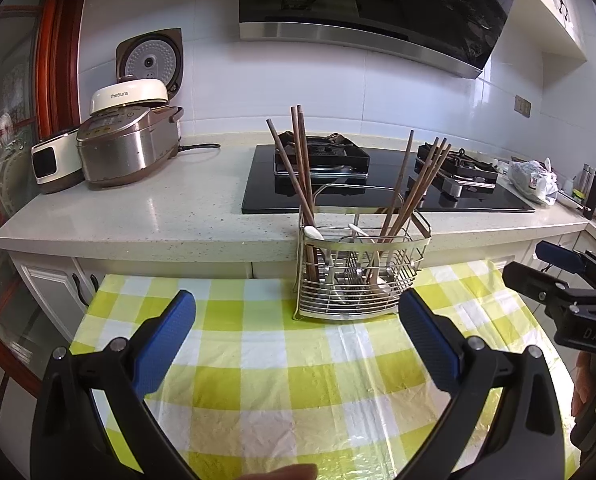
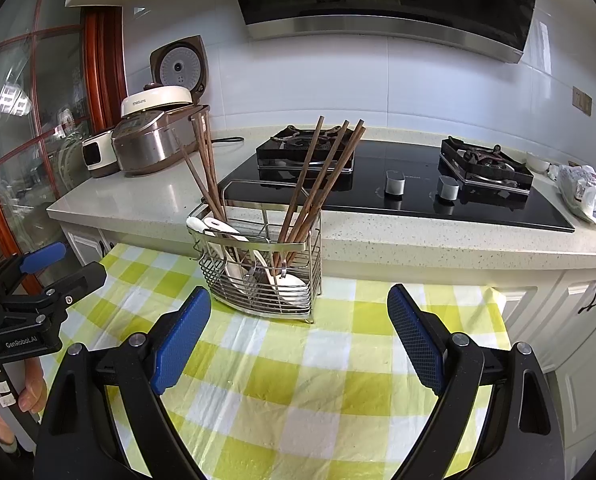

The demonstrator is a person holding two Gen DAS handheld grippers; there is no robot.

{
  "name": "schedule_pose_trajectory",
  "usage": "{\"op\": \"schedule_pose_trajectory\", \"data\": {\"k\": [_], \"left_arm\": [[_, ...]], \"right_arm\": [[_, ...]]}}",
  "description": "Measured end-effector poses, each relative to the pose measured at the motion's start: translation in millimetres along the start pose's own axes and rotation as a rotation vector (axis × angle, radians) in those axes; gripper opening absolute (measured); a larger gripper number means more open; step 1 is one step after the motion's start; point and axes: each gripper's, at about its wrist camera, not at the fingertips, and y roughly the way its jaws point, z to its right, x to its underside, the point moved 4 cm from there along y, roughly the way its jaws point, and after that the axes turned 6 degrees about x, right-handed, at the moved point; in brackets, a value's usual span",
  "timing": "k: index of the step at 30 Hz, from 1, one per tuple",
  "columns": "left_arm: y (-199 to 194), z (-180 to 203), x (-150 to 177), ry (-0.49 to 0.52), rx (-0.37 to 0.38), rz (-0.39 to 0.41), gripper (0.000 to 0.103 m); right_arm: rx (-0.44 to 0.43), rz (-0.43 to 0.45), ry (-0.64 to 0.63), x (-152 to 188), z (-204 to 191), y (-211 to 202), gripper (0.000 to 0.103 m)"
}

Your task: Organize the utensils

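Note:
A wire utensil rack [image 1: 358, 276] [image 2: 258, 272] stands at the far edge of the yellow checked tablecloth [image 1: 266, 380] [image 2: 298, 380]. It holds brown chopsticks [image 1: 302, 168] [image 2: 322, 184] in two bunches, white spoons [image 2: 226, 228] [image 1: 314, 233] and metal cutlery low inside. My left gripper [image 1: 296, 312] is open and empty, just short of the rack. My right gripper [image 2: 300, 308] is open and empty, in front of the rack and slightly to its right. Each gripper shows at the edge of the other's view: the right one [image 1: 554, 268], the left one [image 2: 58, 268].
A speckled counter [image 1: 138, 216] [image 2: 378, 236] runs behind the table with a black gas hob [image 1: 378, 184] [image 2: 418, 188], rice cookers [image 1: 126, 148] [image 2: 154, 140] at left and a plastic bag [image 1: 534, 180] [image 2: 586, 192] at right. Cabinets [image 2: 570, 312] stand below.

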Motion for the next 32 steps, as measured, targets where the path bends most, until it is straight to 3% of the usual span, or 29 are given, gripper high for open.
{"op": "schedule_pose_trajectory", "data": {"k": [11,15,20,26,32], "left_arm": [[1,-1,1,-0.02,0.03,-0.003,0.098],[-3,-4,3,-0.048,0.03,0.036,0.098],[5,-11,9,-0.058,-0.03,-0.018,0.098],[5,-14,13,-0.042,-0.067,0.003,0.098],[0,-14,9,-0.052,-0.048,0.016,0.098]], "right_arm": [[0.002,0.002,-0.004,0,1,-1,0.085],[0.004,0.002,-0.004,1,1,-2,0.085],[0.005,-0.005,-0.007,4,0,0,0.085],[0.001,-0.006,-0.006,5,-2,1,0.085],[-0.005,0.006,-0.003,6,-2,-1,0.085]]}}
